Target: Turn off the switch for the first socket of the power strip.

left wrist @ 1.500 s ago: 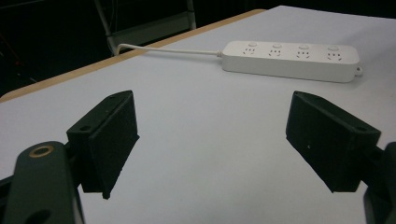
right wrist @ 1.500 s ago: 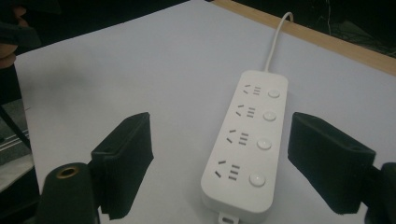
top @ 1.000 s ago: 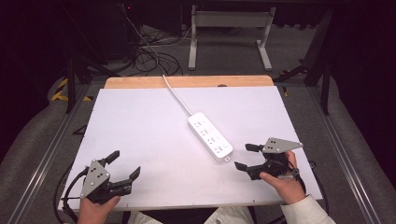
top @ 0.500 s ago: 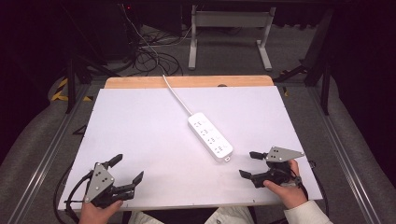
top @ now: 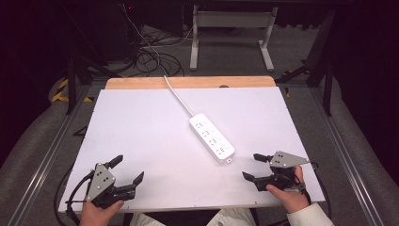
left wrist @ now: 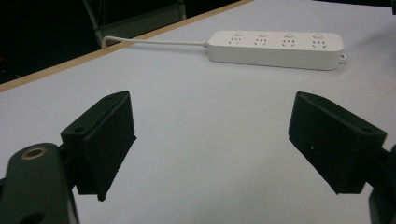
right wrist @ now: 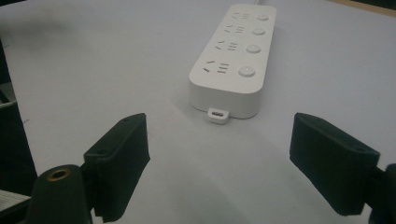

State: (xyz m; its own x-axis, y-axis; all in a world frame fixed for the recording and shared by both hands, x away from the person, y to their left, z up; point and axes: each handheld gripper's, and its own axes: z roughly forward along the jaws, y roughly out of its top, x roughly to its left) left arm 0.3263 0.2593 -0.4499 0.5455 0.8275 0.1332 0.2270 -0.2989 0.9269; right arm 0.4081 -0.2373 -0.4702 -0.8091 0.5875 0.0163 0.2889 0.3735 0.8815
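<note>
Power strip (top: 211, 136) is the one thing set out here, so I judge it to be what I'm meant to handle; it lies flat, sockets up, near the middle of the white table (top: 141, 122), set at a slant with its cord (top: 176, 94) running away over the far wooden edge. I take that slant to follow the cord's pull, and it turns the strip's short end with the little hanging loop (right wrist: 218, 115) toward my right side.

The table is bare all round the strip, so I have open room on every side. The near edge runs just under both of my hands, and the metal rails flank the left and right edges, so wide swings outward would be cramped.

My right gripper (top: 256, 166) sits near the front right corner, jaws spread wide and holding nothing; in the right gripper view the strip's near end lies just ahead, centred between them. My left gripper (top: 127, 170) rests at the front left corner, jaws equally wide and empty, well apart from the strip, whose long side faces it across clear surface.
</note>
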